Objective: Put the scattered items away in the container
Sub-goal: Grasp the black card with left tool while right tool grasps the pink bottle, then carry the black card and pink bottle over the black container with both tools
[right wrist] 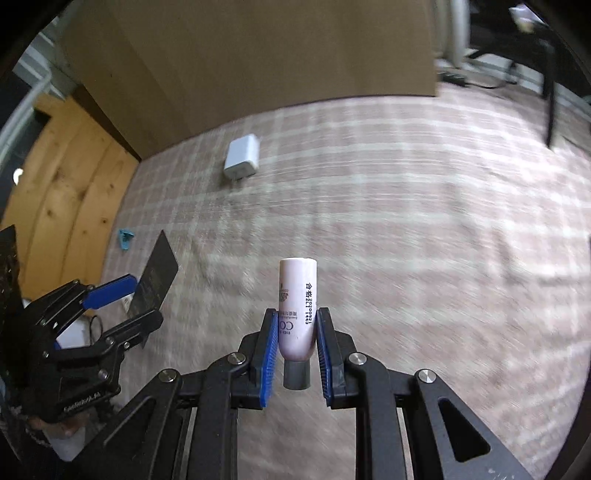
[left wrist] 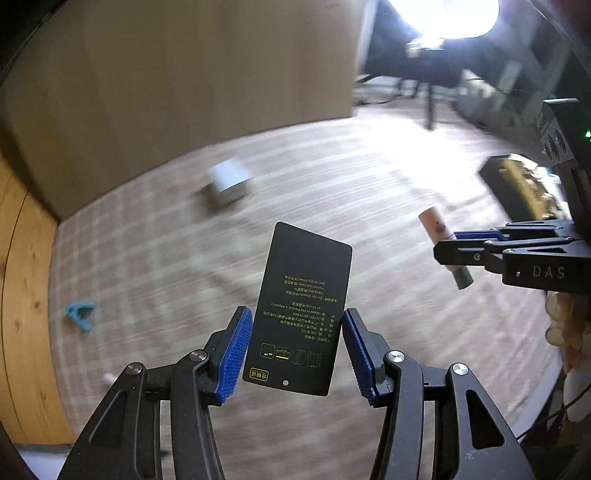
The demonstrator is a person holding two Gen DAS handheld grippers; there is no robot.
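Left jaws grip a black card point(left wrist: 303, 310); right jaws clench a pink tube point(right wrist: 297, 314). A white charger point(right wrist: 242, 157) and blue clip point(left wrist: 79, 314) lie on the checked cloth point(right wrist: 406, 221).

We take this to be a room in a home. A checked pink-and-white cloth point(right wrist: 369, 192) covers the work surface, with a large cardboard box point(right wrist: 258, 55) at its far edge and knotty pine panelling point(right wrist: 66, 184) to the left. Far right stand dark chair legs point(right wrist: 550, 96) on a pale floor, below a bright window point(left wrist: 443, 18).
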